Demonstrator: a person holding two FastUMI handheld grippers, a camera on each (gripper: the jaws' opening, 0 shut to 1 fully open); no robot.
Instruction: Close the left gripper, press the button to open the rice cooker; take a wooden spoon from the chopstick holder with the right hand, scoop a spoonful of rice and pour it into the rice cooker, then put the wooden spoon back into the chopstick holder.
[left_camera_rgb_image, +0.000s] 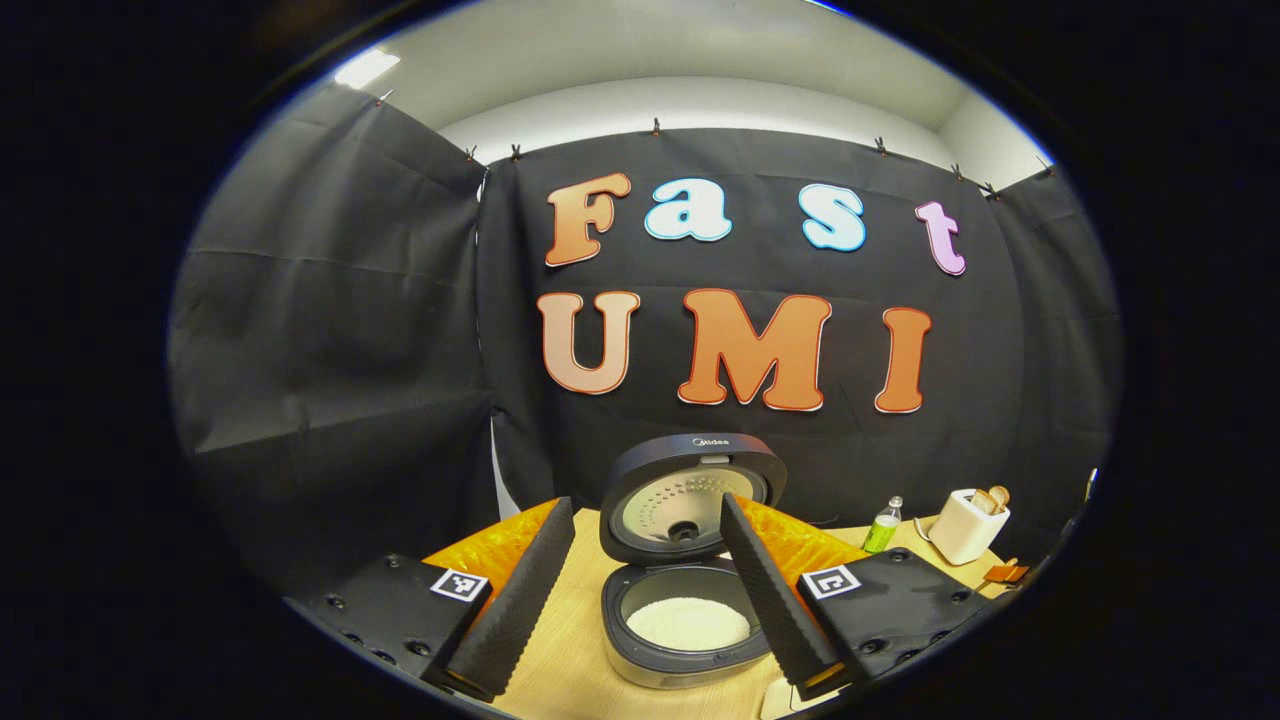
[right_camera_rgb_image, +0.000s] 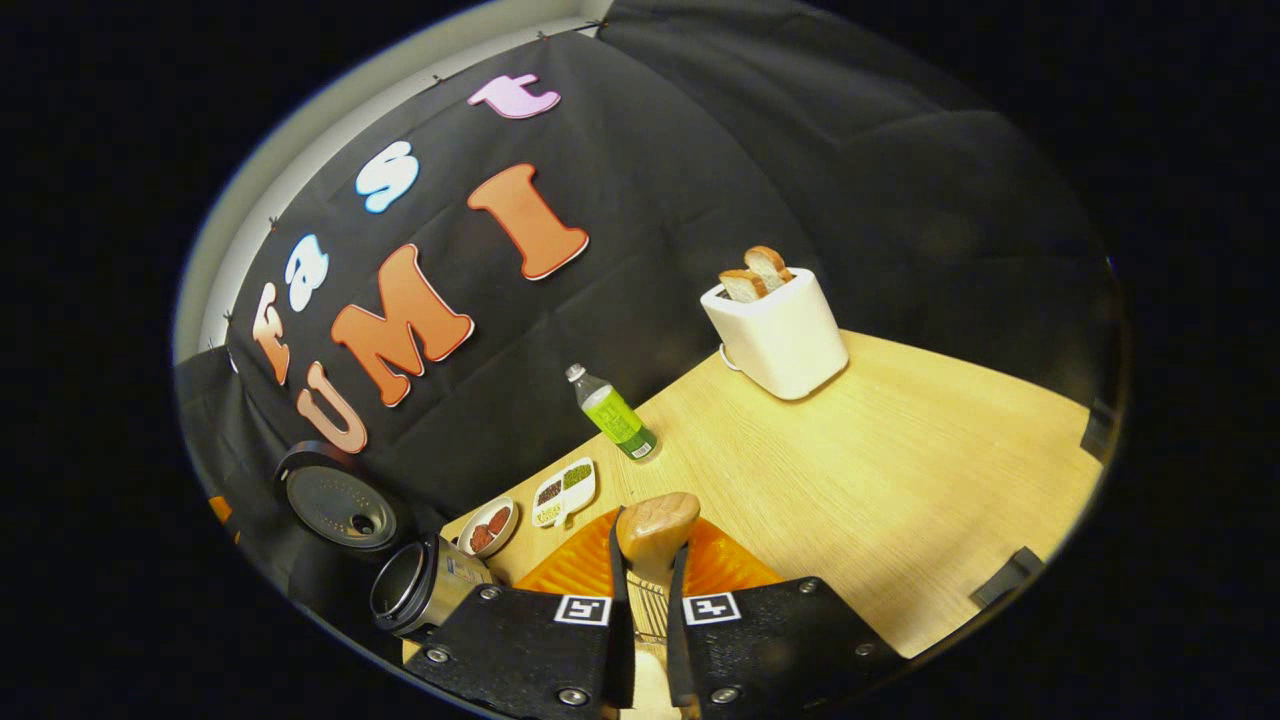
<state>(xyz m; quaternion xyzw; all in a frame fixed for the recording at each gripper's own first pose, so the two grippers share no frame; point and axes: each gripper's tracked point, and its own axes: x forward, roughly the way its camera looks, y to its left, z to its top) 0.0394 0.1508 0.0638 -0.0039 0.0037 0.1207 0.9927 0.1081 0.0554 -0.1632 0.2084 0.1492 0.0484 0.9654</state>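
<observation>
In the left gripper view the rice cooker (left_camera_rgb_image: 690, 620) stands open on the wooden table, its lid (left_camera_rgb_image: 693, 495) raised. White rice (left_camera_rgb_image: 688, 623) lies in the pot. My left gripper (left_camera_rgb_image: 645, 510) is open just in front of the cooker, its fingers spread wide with nothing between them. In the right gripper view my right gripper (right_camera_rgb_image: 648, 540) is shut on the wooden spoon (right_camera_rgb_image: 657, 522), whose bowl sticks out past the fingertips. A bit of wire mesh (right_camera_rgb_image: 650, 603), perhaps the chopstick holder, shows between the fingers below the spoon. The cooker lid (right_camera_rgb_image: 340, 500) shows far left.
A white toaster (right_camera_rgb_image: 775, 325) with bread slices stands at the back of the table, with a green bottle (right_camera_rgb_image: 615, 412) near the wall. A metal canister (right_camera_rgb_image: 415, 585), a small bowl (right_camera_rgb_image: 488, 525) and a divided dish (right_camera_rgb_image: 565, 490) sit between my right gripper and the cooker.
</observation>
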